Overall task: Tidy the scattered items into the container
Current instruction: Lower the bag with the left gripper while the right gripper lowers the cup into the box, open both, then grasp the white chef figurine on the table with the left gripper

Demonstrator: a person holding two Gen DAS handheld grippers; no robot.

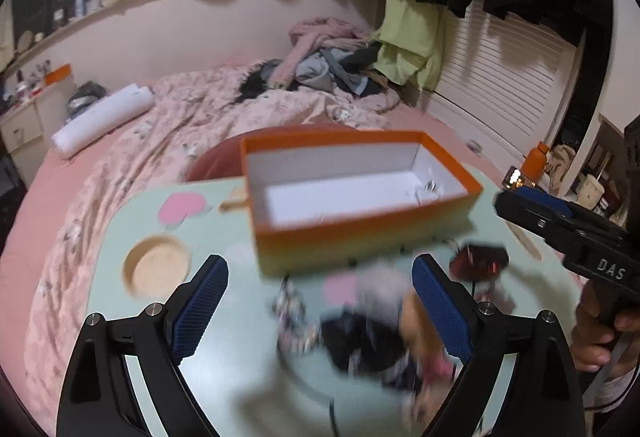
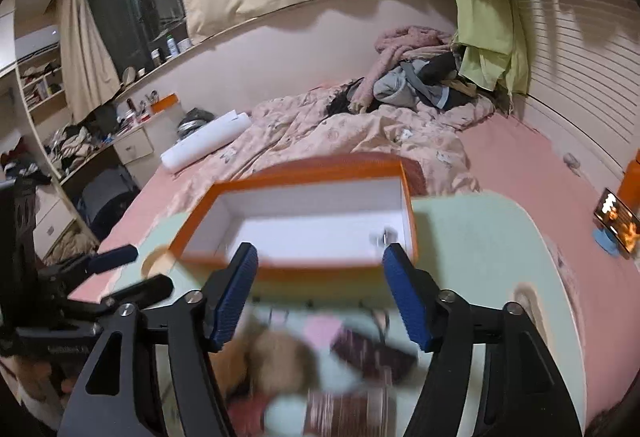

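Observation:
An orange box [image 1: 360, 233] with a white inside stands on the pale green tray table [image 1: 224, 369]; a small shiny item [image 1: 430, 189] lies in its right end. In front of it lie blurred scattered items: a black one [image 1: 360, 341], a patterned one [image 1: 292, 313], a dark red one [image 1: 478, 263] and a tan fuzzy one [image 2: 276, 361]. My left gripper [image 1: 320, 301] hangs open over them, its pads touching nothing. My right gripper [image 2: 322, 297] is open too, near the box [image 2: 300, 273], above a dark red patterned item [image 2: 372, 353]. Each gripper shows in the other's view: right [image 1: 516, 199], left [image 2: 150, 267].
The table stands on a pink bed with a rumpled quilt [image 1: 168, 125] and a clothes pile [image 2: 420, 77]. A round cup recess [image 1: 158, 271] sits at the table's left. A lit phone on a stand [image 2: 616, 223] and an orange bottle [image 1: 538, 161] are at right. A hand [image 1: 596, 341] holds the right gripper.

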